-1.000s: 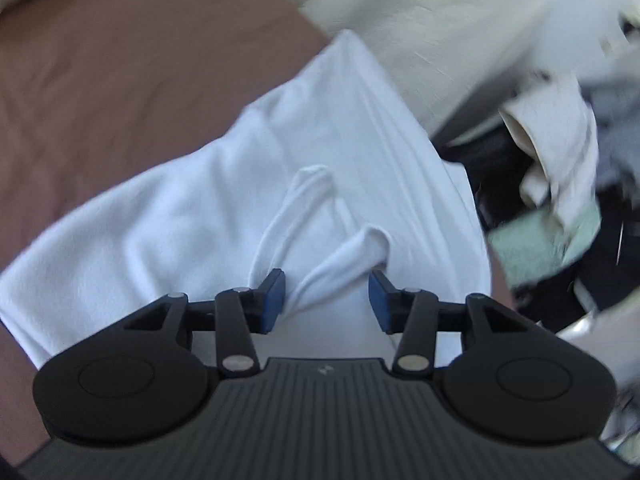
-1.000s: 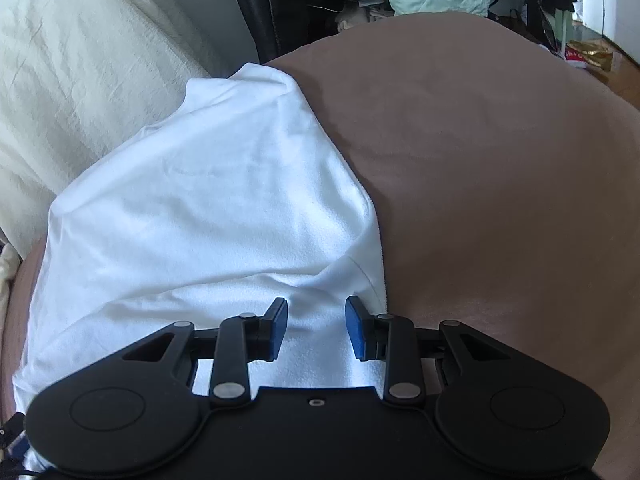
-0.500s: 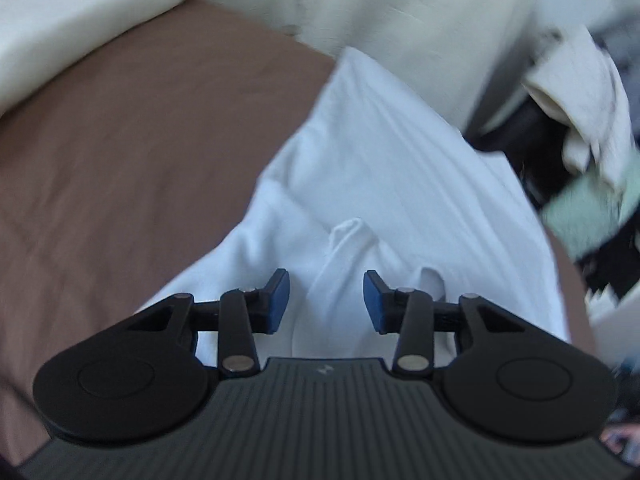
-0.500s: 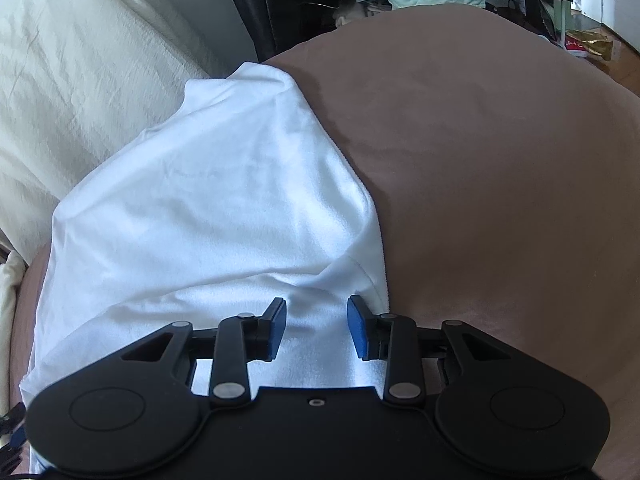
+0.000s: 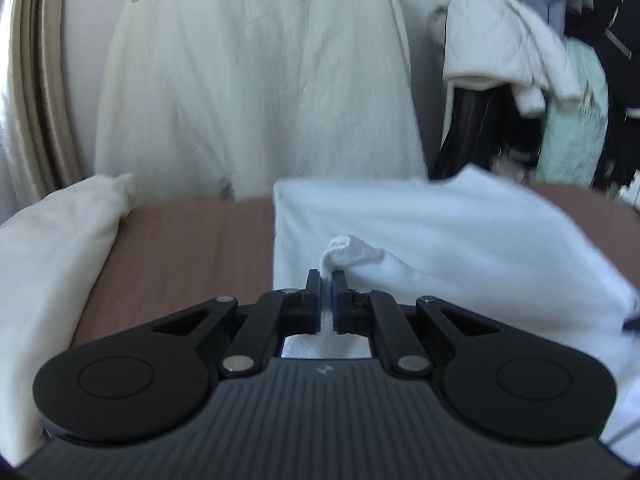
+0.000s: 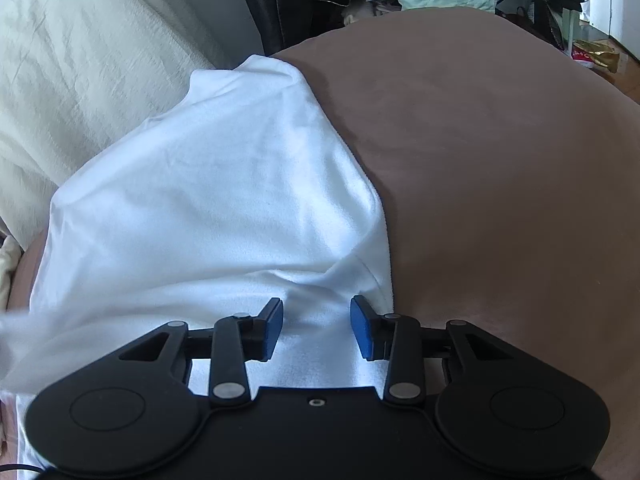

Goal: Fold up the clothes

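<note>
1. Nearest in the left wrist view, the left gripper [image 5: 327, 280] has its jaws pressed together on a pinched-up tuft of the white garment [image 5: 460, 232]. The bunched cloth rises just past the blue pads, and the rest of the fabric slopes away from it to the right.

2. Nearest in the right wrist view, the right gripper [image 6: 316, 320] hangs low over the same white garment [image 6: 224, 200] with its jaws apart. Cloth lies between and below the pads, but nothing is clamped there.

3. The garment is spread on the brown bed cover [image 6: 500, 180]. Its right edge, near a sleeve seam, runs beside bare cover. Its far corner reaches toward the cream sheet [image 6: 80, 60] hanging behind the bed.

4. Risks, as I judge them:
   - The left grip holds only a small tuft. A quick pull could let it slip out, or drag a single layer and leave the one beneath behind, giving a crooked fold.
   - With the right side unpinned, lifting on the left may slide the whole garment over the smooth cover rather than fold it.
   - If the right jaws close where they are, they could catch a wrinkle and not an edge.

5. Further off, a cream pillow [image 5: 52, 248] lies at the left of the bed. A carried edge might brush it.

6. Farthest, a rack of hanging clothes [image 5: 552, 80] stands beyond the bed, well apart from the work.
</note>
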